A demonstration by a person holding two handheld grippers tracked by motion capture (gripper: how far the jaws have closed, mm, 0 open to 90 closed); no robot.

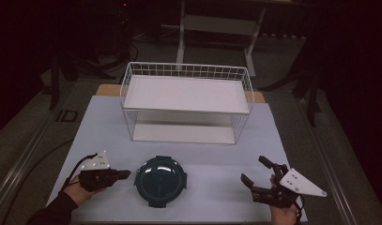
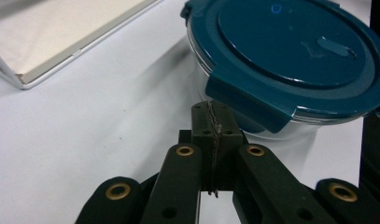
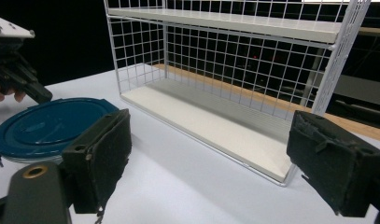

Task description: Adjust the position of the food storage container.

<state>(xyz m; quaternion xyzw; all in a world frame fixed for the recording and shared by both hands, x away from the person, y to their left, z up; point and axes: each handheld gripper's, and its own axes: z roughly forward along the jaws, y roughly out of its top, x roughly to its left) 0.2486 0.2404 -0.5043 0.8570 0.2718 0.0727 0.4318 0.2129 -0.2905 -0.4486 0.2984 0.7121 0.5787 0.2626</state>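
Left hand-held gripper (image 1: 126, 174): level, jaws closed, tip just beside lidded container (image 1: 160, 181) | Right hand-held gripper (image 1: 255, 173): low on counter (image 1: 217, 154), jaws spread wide, empty, facing wire rack (image 1: 186, 102)

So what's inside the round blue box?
I can't tell. The blue lid covers the whole top of the box, and its clips look folded down. A strip of clear wall shows under the lid in the left gripper view, but nothing can be made out through it.

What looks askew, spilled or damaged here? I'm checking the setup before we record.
Nothing stands out. The lidded round container sits flat on the table, lid on, nothing spilled. The white wire shelf rack stands upright and bare.
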